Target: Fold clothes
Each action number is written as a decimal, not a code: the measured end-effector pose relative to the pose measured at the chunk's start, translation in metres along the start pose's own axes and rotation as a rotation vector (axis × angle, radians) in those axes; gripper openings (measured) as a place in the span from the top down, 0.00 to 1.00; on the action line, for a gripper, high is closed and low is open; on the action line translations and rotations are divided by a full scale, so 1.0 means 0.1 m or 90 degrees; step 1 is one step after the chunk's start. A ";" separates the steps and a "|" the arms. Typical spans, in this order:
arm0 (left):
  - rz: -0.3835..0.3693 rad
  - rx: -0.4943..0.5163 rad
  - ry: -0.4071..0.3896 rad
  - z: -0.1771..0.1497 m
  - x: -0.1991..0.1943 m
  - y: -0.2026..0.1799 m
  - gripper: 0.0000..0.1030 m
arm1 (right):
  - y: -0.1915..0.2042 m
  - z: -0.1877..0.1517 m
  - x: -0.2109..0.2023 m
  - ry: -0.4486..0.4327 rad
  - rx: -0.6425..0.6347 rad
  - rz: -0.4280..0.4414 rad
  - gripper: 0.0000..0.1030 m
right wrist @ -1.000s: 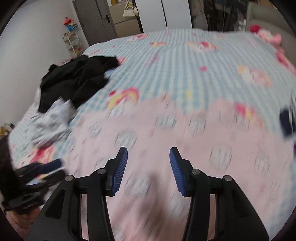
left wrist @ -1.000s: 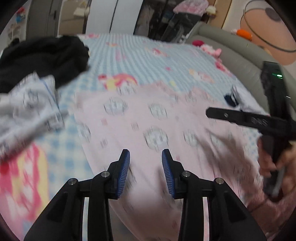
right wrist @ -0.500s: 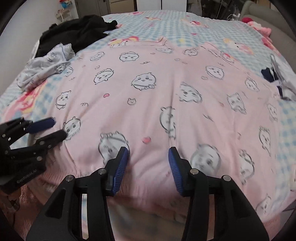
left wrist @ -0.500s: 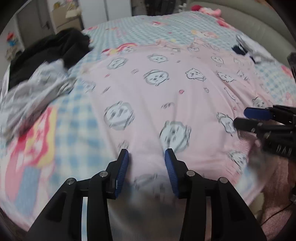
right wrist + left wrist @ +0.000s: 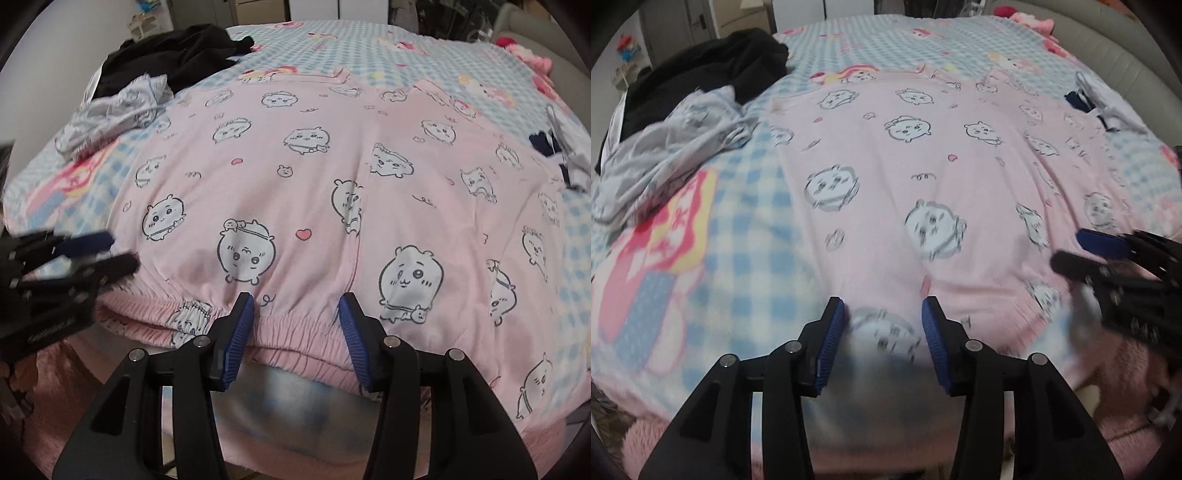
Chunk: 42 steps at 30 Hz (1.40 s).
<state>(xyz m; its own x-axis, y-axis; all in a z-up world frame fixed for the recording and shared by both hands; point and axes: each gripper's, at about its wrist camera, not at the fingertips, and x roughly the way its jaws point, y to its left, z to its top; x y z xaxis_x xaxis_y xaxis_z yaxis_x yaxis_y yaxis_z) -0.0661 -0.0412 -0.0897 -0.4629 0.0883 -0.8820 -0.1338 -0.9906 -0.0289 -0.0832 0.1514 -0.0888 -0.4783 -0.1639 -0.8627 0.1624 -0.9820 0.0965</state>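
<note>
Pink pyjama trousers printed with white cartoon animals lie spread flat on the bed. Their elastic waistband runs along the near bed edge. My left gripper hovers over the near left part of the trousers; its jaws are opening, with pink fabric showing between them but not pinched. My right gripper sits just above the waistband, its jaws opening slightly, nothing clamped. Each gripper shows in the other's view: right gripper, left gripper.
A black garment and a crumpled grey-white garment lie at the far left on the blue checked sheet. A dark blue and white item lies at the right. A grey padded headboard curves behind. A pink fluffy rug lies below.
Both grippers came down towards the near edge of the trousers and tilted more downward. The left jaws have spread wider. The trousers lie as before.
</note>
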 end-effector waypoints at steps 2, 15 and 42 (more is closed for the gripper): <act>-0.024 -0.029 -0.042 -0.03 -0.13 0.08 0.54 | -0.04 0.01 -0.06 -0.011 0.018 0.020 0.52; -0.020 0.028 -0.028 0.01 0.07 -0.40 0.54 | -0.49 -0.03 -0.42 -0.052 0.090 -0.028 0.52; -0.121 0.135 -0.008 0.22 0.33 -1.58 0.52 | -1.21 -0.57 -0.53 -0.038 0.203 -0.093 0.52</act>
<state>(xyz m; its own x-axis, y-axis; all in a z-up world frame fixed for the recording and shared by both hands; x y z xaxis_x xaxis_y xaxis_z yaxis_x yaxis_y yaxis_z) -0.0793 0.1204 -0.1042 -0.4223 0.2733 -0.8643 -0.3986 -0.9123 -0.0938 -0.0279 0.2843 -0.0834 -0.5274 -0.0156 -0.8495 -0.1846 -0.9739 0.1325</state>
